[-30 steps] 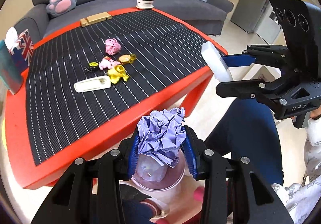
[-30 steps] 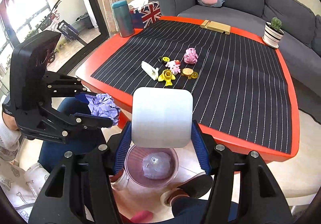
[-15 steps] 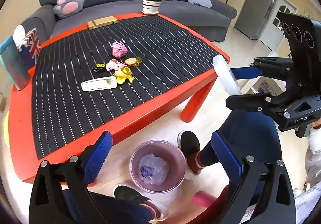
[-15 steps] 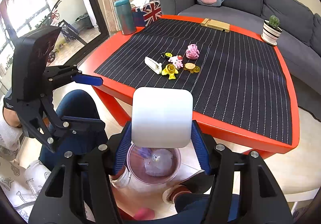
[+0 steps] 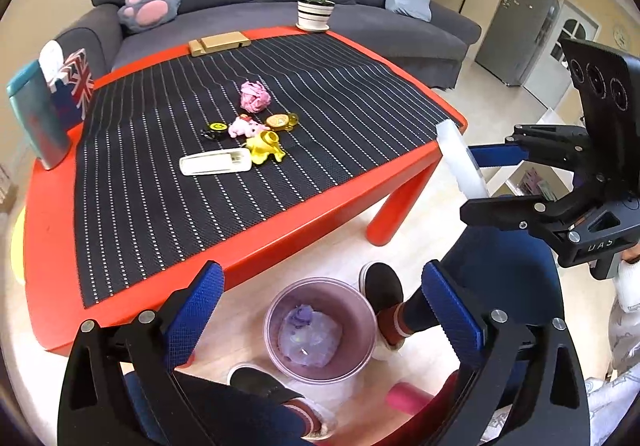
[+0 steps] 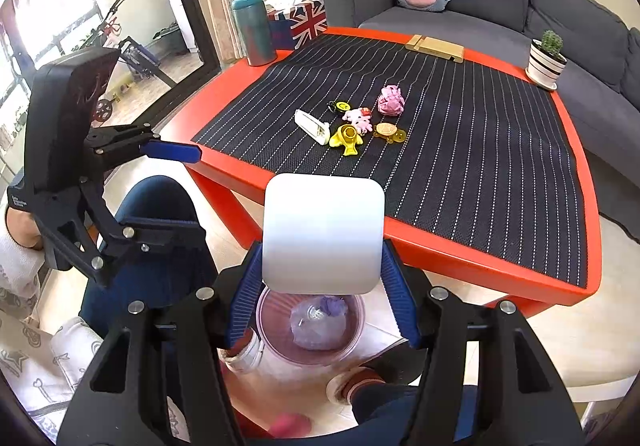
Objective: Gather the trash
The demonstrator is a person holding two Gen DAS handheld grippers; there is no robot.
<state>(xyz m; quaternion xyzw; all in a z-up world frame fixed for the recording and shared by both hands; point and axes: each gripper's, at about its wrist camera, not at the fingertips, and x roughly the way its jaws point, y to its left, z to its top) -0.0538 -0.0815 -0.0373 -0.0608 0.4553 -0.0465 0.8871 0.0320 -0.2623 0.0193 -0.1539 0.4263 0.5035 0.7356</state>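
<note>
The left gripper [image 5: 320, 310] gapes empty above the bin [image 5: 320, 326], the right gripper [image 6: 320, 278] clamps a white lid [image 6: 324, 232], and 1 pink paper wad [image 5: 255, 96], likely light and crushable, sits mid-table for a pinch across its middle.

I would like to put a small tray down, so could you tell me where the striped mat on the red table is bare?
The striped mat is bare along the near edge in front of the white case, and on the right between the pink paper ball and the cactus pot. The toys crowd its middle.
</note>
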